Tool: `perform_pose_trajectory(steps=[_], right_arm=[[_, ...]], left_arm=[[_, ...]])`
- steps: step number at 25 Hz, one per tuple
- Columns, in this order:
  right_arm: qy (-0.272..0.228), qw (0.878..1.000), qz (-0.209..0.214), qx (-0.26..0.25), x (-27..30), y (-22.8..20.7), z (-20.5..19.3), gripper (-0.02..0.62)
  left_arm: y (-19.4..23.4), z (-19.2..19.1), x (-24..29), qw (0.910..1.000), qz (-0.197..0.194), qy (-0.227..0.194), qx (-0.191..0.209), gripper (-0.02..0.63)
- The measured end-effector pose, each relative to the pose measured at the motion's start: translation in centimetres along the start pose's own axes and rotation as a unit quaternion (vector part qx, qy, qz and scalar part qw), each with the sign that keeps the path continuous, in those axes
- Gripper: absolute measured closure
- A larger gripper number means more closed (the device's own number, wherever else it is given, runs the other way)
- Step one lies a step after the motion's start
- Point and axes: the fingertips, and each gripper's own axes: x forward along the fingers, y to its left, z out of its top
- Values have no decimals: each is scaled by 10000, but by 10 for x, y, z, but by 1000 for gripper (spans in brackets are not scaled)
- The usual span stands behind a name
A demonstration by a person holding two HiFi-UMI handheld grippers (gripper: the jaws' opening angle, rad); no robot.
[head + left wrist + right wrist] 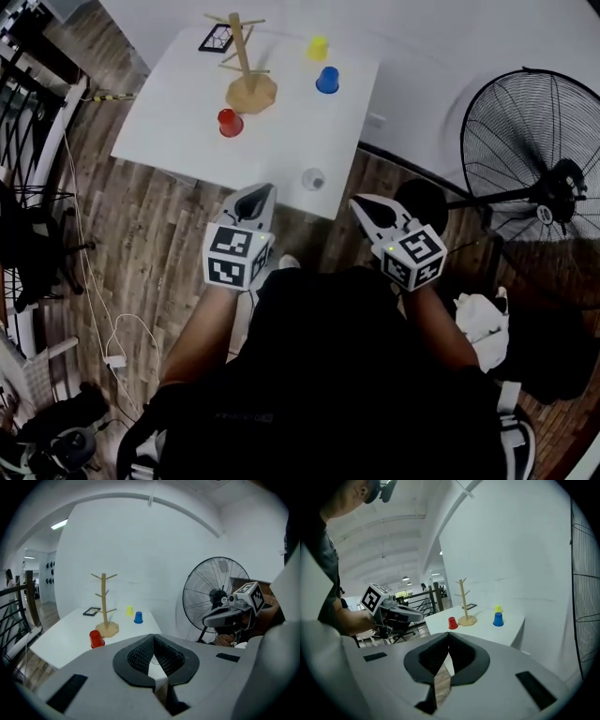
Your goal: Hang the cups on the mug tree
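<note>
The left claw (255,195) is fully closed with nothing between its jaws. The right claw (366,206) is the same, pads together and empty. Both are held in front of the person's body, short of the table's (169,131) near edge and well apart from everything on it.

The mug tree (246,66) stands upright toward the far side of the table, its pegs bare. The red cup (230,123) sits just beside the tree's base on the near side. The blue cup (327,80) and the yellow cup (319,47) stand to the right of the tree, the yellow one farther back. In the right gripper view the blue cup covers the yellow cup's lower part. All three look to be mouth down, and no handle can be made out on any of them.

A clear cup (313,178) near the table's front edge is faint and hard to read. A flat dark thing (217,38) behind the tree is too small to identify. The fan (534,178) on the right is cut off by the picture's edge.
</note>
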Motion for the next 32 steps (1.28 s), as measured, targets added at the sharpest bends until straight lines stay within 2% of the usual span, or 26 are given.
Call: perform_pose_trajectory(steps=[7,13,19,25,32], right_arm=[[45,10000,6,16,23,-15,5,589],[66,9999,90,-66,48,-46,12,589],[101,9984,396,-386,88,-91,36,589],[283,9937,675,-848,144,-159,66,589],[589,9866,873,-1248,205,-218,69,589]], left_arm=[[11,-10,13,9999,-63,135,-24,591],[24,-5,28,9998,144,131,-61,591],[51,-7,29,9954,842,205,-397,591],[70,-9,47,9822,1596,371,-920,591],[64,1,73,9687,2107,461,-1226,591]])
